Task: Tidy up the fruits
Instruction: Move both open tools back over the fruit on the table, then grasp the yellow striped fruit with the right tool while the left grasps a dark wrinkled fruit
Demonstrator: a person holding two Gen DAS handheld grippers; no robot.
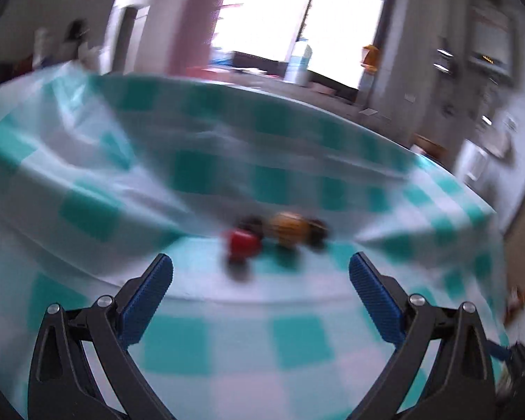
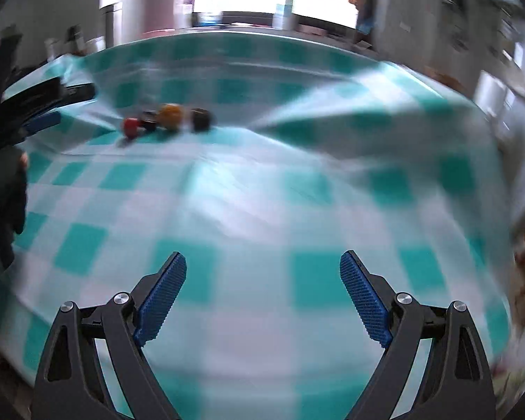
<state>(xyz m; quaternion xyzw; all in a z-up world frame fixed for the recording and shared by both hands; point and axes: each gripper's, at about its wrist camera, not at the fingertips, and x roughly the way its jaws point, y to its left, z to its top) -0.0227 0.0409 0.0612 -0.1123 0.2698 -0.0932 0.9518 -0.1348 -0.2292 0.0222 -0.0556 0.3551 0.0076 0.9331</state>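
Note:
A small cluster of fruits lies on the teal-and-white checked cloth point(image 1: 199, 336). In the left wrist view a red fruit point(image 1: 242, 242), an orange fruit point(image 1: 289, 228) and dark fruits point(image 1: 317, 230) sit just beyond my left gripper point(image 1: 260, 274), which is open with nothing between its blue pads. In the right wrist view the same red fruit point(image 2: 131, 126), orange fruit point(image 2: 170, 114) and dark fruit point(image 2: 201, 119) lie far off at the upper left. My right gripper point(image 2: 262, 273) is open and empty over the cloth point(image 2: 297, 210). Both views are blurred.
The cloth is rumpled into ridges behind the fruits. The left gripper point(image 2: 42, 120) and a gloved hand point(image 2: 7, 196) show at the left edge of the right wrist view. A bright window, a pink object point(image 1: 192, 24) and shelves stand beyond the table's far edge.

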